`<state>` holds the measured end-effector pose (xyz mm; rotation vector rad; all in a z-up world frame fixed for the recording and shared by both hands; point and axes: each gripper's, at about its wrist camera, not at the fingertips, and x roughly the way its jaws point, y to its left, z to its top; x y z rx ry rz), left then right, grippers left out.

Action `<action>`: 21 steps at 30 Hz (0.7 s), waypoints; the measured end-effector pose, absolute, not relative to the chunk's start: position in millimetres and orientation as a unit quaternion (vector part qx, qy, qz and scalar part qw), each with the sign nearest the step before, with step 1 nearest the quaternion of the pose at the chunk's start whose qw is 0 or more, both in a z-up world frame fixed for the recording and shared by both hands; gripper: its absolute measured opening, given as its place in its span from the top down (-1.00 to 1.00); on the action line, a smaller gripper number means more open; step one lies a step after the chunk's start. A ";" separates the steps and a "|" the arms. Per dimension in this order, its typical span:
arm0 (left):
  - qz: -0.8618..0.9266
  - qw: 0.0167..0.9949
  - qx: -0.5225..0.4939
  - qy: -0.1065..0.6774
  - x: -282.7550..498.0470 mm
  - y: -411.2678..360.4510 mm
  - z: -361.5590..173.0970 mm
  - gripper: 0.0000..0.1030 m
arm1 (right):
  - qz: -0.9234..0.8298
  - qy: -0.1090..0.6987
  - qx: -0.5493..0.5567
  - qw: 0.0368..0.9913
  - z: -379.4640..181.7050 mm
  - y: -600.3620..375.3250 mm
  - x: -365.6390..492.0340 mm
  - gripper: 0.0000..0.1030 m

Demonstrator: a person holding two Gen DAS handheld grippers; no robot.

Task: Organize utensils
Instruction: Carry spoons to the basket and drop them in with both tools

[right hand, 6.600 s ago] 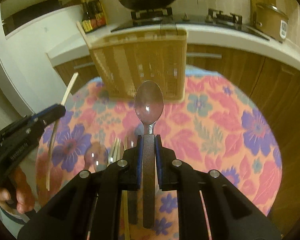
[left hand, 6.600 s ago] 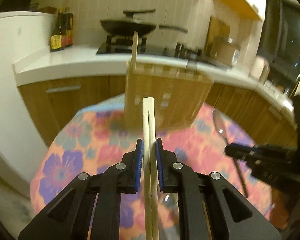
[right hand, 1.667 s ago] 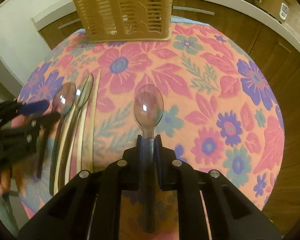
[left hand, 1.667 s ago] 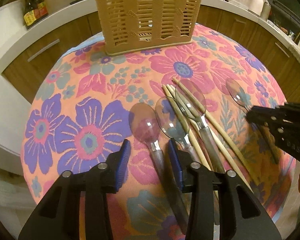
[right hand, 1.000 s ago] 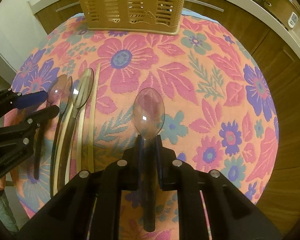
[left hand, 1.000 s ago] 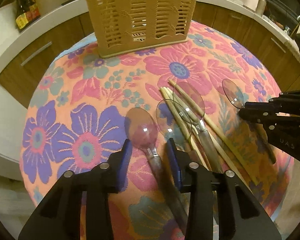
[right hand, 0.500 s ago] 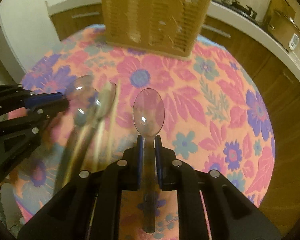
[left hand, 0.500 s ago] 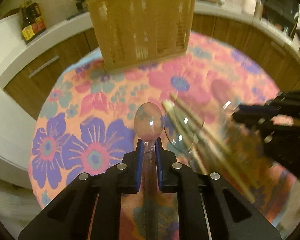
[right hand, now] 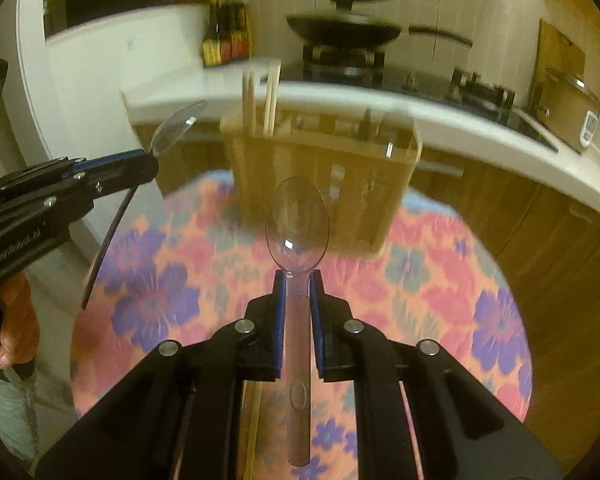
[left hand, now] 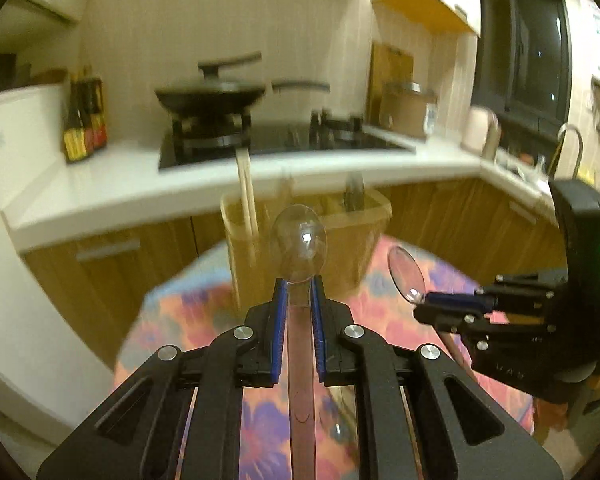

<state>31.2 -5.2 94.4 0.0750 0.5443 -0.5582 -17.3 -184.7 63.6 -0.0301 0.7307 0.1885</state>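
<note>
My left gripper (left hand: 299, 292) is shut on a clear plastic spoon (left hand: 299, 244), held in the air with its bowl forward. My right gripper (right hand: 298, 284) is shut on a second clear spoon (right hand: 297, 226), also lifted. Each gripper shows in the other's view: the right one (left hand: 424, 307) with its spoon (left hand: 406, 274), the left one (right hand: 150, 162) with its spoon (right hand: 178, 124). The tan slotted utensil basket (right hand: 320, 184) stands at the table's far edge, also in the left wrist view (left hand: 340, 240). Chopsticks (right hand: 262, 98) and dark handles stand in it.
The round table has a floral cloth (right hand: 460, 300). A chopstick (right hand: 254, 432) lies on it below my right gripper. Behind are a white counter (left hand: 140, 184), a stove with a black pan (left hand: 212, 94), sauce bottles (left hand: 84, 120) and wooden cabinets (right hand: 540, 220).
My left gripper closed on a spoon from the table and lifted it. Both grippers have risen and tilted up, so the views now face the basket and kitchen rather than the tabletop.
</note>
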 end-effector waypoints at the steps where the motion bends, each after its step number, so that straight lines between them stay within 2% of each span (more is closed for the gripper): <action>1: -0.273 0.928 0.028 0.254 35.4 -4.3 101.8 0.81 | 0.092 0.349 -0.013 0.933 70.4 -186.8 -14.0 0.82; 10: -0.286 0.942 -0.044 0.172 90.2 -3.4 151.5 0.81 | 0.077 0.272 0.014 0.959 129.1 -217.7 33.1 0.82; 21: -0.297 0.940 -0.095 0.141 162.8 -17.1 141.9 0.81 | 0.070 0.176 0.073 0.979 150.7 -262.1 104.9 0.82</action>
